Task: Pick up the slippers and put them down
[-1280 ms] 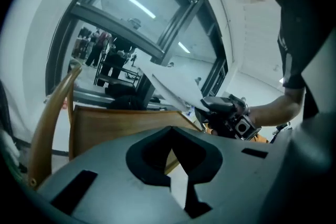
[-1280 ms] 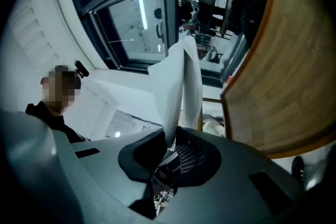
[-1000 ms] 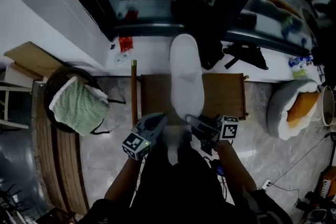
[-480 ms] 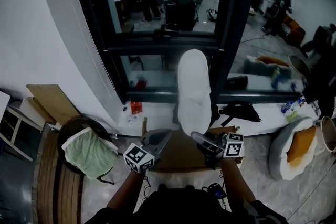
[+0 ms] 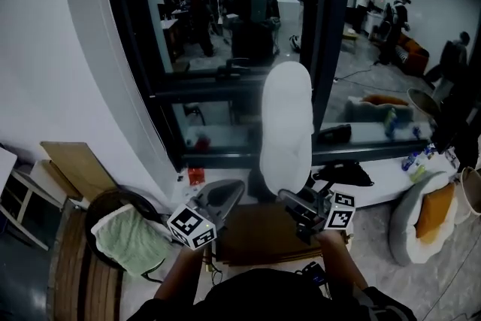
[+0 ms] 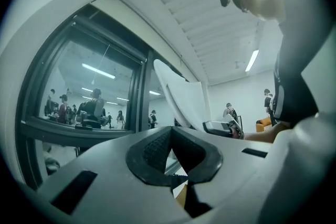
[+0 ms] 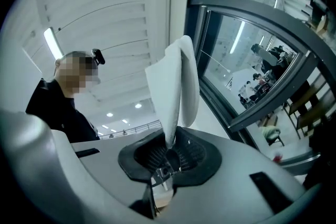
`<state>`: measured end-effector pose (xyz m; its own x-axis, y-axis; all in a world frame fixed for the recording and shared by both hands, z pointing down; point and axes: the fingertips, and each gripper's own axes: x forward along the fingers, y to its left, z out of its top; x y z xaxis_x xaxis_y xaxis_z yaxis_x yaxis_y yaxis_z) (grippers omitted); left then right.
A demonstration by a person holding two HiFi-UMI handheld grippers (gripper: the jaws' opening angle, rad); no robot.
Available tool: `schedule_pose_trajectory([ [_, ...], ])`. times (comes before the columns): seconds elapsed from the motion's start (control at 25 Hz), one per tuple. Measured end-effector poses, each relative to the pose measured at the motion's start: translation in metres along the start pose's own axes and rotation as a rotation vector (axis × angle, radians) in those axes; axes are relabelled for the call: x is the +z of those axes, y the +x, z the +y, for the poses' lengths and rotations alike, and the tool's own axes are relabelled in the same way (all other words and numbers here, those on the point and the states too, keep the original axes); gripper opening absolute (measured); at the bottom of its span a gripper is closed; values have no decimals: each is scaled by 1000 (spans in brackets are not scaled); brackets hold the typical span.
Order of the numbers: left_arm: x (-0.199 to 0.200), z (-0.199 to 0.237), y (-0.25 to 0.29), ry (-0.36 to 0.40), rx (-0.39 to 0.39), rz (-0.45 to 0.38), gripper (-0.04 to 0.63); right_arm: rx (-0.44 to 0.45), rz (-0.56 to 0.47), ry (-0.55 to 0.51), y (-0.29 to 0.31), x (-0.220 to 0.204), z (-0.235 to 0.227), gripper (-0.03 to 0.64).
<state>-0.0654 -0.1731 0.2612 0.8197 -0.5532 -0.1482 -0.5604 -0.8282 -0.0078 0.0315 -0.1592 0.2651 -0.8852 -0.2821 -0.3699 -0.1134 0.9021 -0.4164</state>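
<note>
A long white slipper stands upright in the air in front of the window. My right gripper is shut on its lower end. In the right gripper view the slipper rises straight out of the jaws, its thin edge pinched between the pads of my right gripper. My left gripper is a little left of the slipper's lower end and apart from it. In the left gripper view my left gripper has its jaws shut with nothing between them, and the slipper hangs off to the right.
A low wooden table lies below both grippers. A dark basket with a green towel sits at the left, a pet bed with an orange cushion at the right. A dark-framed window and a white sill with a black bag are straight ahead.
Both grippers have risen, and the slipper has come up off the wooden table with the right one. The head view has tilted from the floor up to the window.
</note>
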Motion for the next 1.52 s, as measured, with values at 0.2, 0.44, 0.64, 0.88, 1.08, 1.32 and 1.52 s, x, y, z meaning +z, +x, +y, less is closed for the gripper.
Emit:
schedule_pose_trajectory([
  [0.2, 10, -10, 15, 39, -56, -10, 9, 0, -13, -16, -5, 4, -3, 54],
  [0.44, 2, -11, 21, 20, -94, -5, 9, -6, -21, -5, -8, 3, -12, 54],
  [0.64, 0, -7, 22, 32, -100, -3, 9, -13, -20, 21, -7, 0, -20, 54],
  [0.88, -9, -3, 24, 8, -99, 1, 9, -15, 2, 29, -4, -6, -27, 54],
  [1.08, -17, -1, 26, -15, -94, 16, 9, -22, 12, 51, -5, -9, -32, 54],
  [1.32, -30, 6, 22, -37, -79, 46, 9, -30, 11, 88, -5, -16, -38, 54],
  [1.52, -34, 6, 20, -72, -60, 60, 9, -39, 18, 125, -8, -23, -40, 54],
])
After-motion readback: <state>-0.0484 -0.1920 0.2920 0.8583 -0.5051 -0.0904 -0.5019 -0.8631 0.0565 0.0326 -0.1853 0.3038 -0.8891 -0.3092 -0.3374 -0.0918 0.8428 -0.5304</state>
